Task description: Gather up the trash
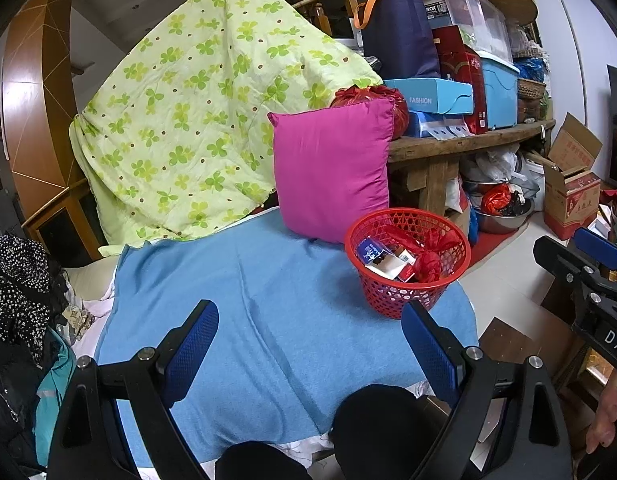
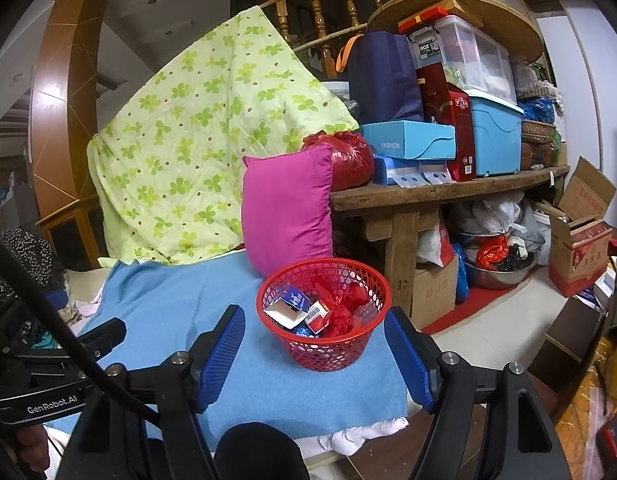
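Red perforated plastic, round and low, the trash basket (image 1: 408,264) stands on a pale blue cloth (image 1: 268,300) spread over a soft surface, near that cloth's right edge. Inside it lie a crumpled red plastic bag (image 1: 428,258), a blue-and-white carton (image 1: 370,250) and a red-and-white packet (image 1: 406,264), all heaped together. In the left wrist view the basket sits at about two o'clock from the picture's middle; in the right wrist view it is close to dead centre (image 2: 324,314).

At roughly eleven o'clock from the basket, a magenta square cushion (image 2: 288,208) stands upright on the cloth, its lower corner just behind the basket's rim. Beyond the cushion, a pale green quilt with a clover print (image 2: 204,140) hangs draped from a wooden railing. At one o'clock from the basket, a rough wooden bench (image 2: 428,192) carries a knotted red plastic bag (image 2: 348,160) and a stack of blue boxes.

Over the bare cloth, the left gripper (image 1: 310,352) has its blue-padded jaws spread wide with nothing between them. The right gripper (image 2: 314,360) has its jaws parted too, and they frame the basket's near side without touching it. Neither gripper has hold of anything.
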